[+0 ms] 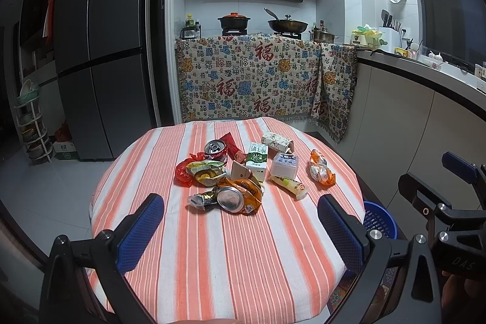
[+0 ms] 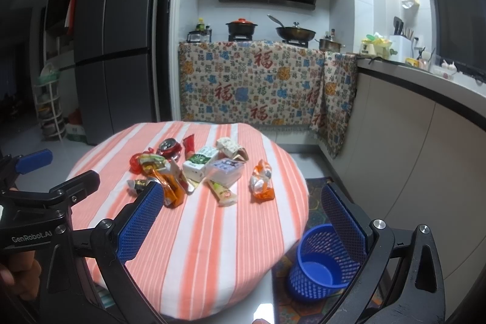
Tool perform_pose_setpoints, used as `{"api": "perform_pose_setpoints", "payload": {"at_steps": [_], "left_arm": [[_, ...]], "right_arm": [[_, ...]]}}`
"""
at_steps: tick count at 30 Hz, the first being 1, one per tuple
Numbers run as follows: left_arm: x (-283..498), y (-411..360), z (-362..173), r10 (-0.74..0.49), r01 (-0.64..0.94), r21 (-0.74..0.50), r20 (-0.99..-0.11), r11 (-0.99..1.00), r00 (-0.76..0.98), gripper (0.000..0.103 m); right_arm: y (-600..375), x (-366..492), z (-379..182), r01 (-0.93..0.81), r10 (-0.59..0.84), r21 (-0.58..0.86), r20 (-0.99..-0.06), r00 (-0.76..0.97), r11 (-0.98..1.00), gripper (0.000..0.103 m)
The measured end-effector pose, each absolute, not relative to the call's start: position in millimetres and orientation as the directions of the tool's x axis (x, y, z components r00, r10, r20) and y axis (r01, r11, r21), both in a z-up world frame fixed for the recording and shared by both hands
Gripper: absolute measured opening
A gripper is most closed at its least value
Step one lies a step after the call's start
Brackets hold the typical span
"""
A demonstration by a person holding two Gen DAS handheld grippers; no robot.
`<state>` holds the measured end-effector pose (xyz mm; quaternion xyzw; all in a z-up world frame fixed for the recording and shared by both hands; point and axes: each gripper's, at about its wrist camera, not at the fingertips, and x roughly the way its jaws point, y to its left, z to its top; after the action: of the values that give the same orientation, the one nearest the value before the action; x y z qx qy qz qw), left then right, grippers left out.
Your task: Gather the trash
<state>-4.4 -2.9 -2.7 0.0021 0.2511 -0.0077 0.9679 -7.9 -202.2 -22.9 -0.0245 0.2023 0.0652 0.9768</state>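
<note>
Left gripper (image 1: 240,220) held wide and empty above the near edge of the bench (image 1: 212,263); right gripper (image 2: 240,214) likewise wide, holding nothing. Striped round bench carried the trash in a loose cluster toward its far side. Blue mesh bin (image 2: 322,260) stood on the floor just beside the bench, at its right. Among the trash: green milk carton (image 1: 256,158), crushed red can (image 1: 215,149), orange wrapper (image 1: 322,170) lying slightly apart.
</note>
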Motion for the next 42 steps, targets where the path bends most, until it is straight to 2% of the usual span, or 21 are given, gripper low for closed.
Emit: {"api": "perform_pose_setpoints", "payload": {"at_steps": [30,36,42], "left_arm": [[-6.2,-3.3,-4.8,-0.016,0.016,-0.006,-0.494,1.000,0.869,0.103],[-3.3,4.4,-12.7,-0.002,0.001,-0.003,-0.516,1.000,0.857,0.103],[15.4,34.0,-40.3,0.001,-0.025,-0.034,-0.586,0.999,0.810,0.103]], "right_arm": [[-205.3,-7.4,-25.2,-0.140,0.117,-0.025,-0.408,0.905,0.990,0.103],[-202.9,-3.3,-28.8,-0.143,0.118,-0.028,-0.418,0.901,0.989,0.103],[-197.4,13.8,-45.3,-0.149,0.123,-0.022,-0.453,0.883,0.989,0.103]]}}
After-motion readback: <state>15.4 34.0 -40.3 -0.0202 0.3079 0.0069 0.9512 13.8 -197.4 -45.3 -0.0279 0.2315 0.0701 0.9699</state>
